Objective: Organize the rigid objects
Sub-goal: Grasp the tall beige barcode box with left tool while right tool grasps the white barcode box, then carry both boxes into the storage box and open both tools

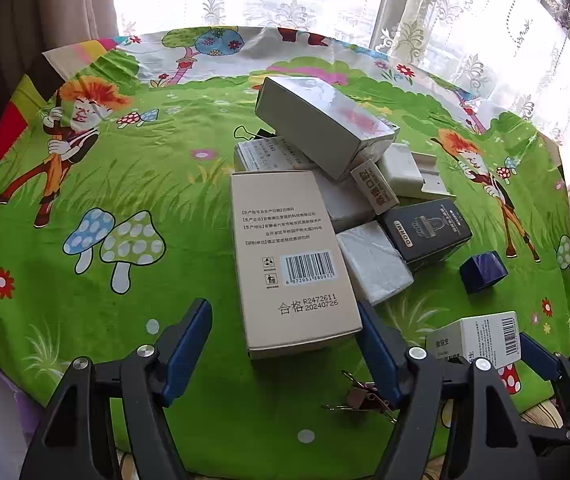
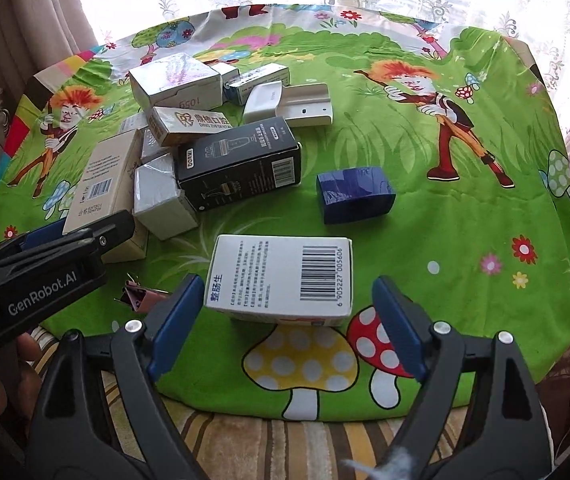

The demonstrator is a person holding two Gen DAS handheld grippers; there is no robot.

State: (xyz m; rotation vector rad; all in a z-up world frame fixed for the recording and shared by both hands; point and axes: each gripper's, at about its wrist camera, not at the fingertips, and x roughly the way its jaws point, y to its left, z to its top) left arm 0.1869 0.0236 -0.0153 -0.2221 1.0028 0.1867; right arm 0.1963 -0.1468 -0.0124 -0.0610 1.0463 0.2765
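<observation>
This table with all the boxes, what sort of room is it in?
Probably a home, likely a living room: a cartoon tablecloth covers the table, lace curtains hang at a bright window behind it, and household boxes are piled on top.

I see a soft, fuzzy tablecloth [image 1: 133, 184] with a matt cartoon print, and on it a tan cardboard box [image 1: 291, 260] that looks dull and smooth. The silver box [image 1: 325, 120] is shiny like foil, the black box [image 2: 241, 162] is a bit glossy, and the blue box [image 2: 355, 194] gleams. My gripper pads [image 2: 177, 320] look like matt blue rubber on black plastic arms with small shiny metal bolts.
</observation>
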